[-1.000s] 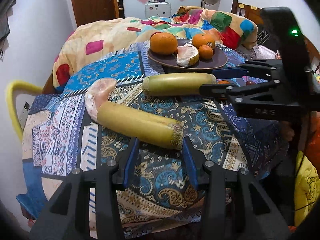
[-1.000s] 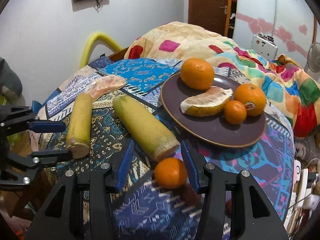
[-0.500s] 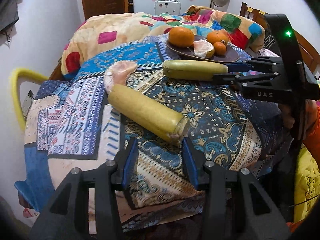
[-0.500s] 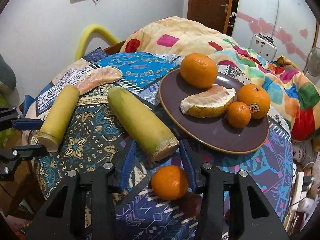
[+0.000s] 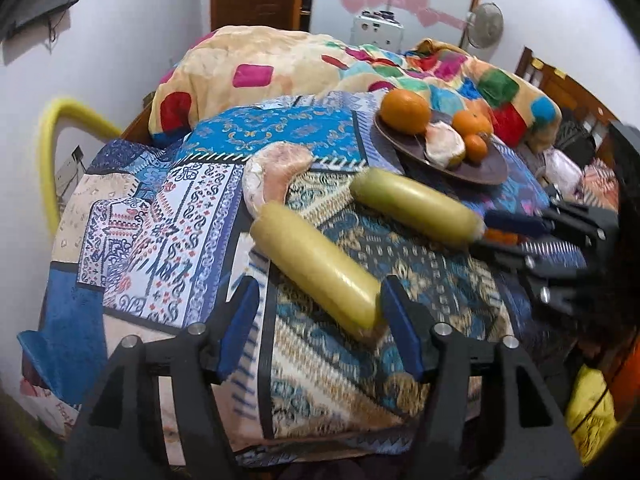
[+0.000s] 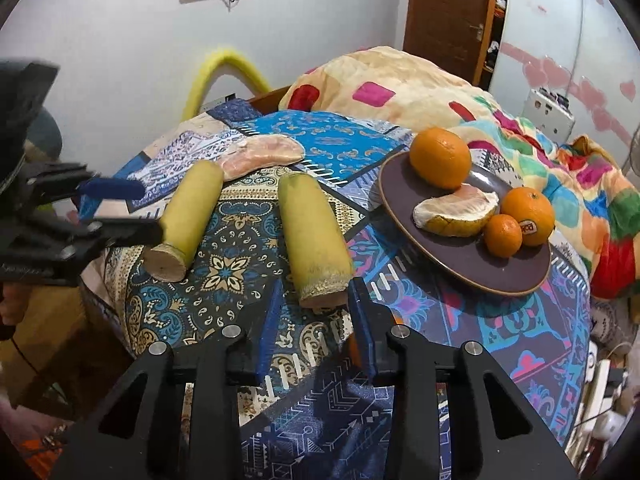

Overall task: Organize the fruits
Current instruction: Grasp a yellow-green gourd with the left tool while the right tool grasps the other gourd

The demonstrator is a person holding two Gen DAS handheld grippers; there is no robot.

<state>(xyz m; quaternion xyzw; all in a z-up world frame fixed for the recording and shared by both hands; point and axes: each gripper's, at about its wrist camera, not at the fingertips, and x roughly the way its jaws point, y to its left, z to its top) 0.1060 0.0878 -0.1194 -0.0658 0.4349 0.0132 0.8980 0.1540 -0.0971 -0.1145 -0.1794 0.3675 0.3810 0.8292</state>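
Left wrist view
Left gripper (image 5: 320, 312): jaws spread wide, gripping nothing; the cut end of the near yellow-green stalk (image 5: 316, 270) lies between the blue pads, touching the right-hand one or nearly so.
Second stalk (image 5: 416, 208): lies farther off, just short of the brown plate (image 5: 480, 168).
Pomelo segment (image 5: 272, 172): on the patterned cloth (image 5: 168, 216), touching the far end of the near stalk.
Plate contents: large orange (image 5: 405, 111), peeled pomelo piece (image 5: 444, 147), medium orange (image 5: 471, 122), small orange (image 5: 476, 147).
Right gripper (image 5: 516, 236): blurred at the right edge, jaws parted; a loose orange (image 5: 500, 236) shows between them, contact not discernible.

Right wrist view
Right gripper (image 6: 316, 320): jaws apart, holding nothing; the cut end of the second stalk (image 6: 312, 236) sits just ahead of the tips.
Loose orange (image 6: 354, 346): a sliver visible beside the right-hand pad, mostly hidden.
Left gripper (image 6: 120, 208): open at the left edge, beside the near stalk (image 6: 188, 220).
Plate (image 6: 500, 276): right of both stalks, bearing the four fruits.
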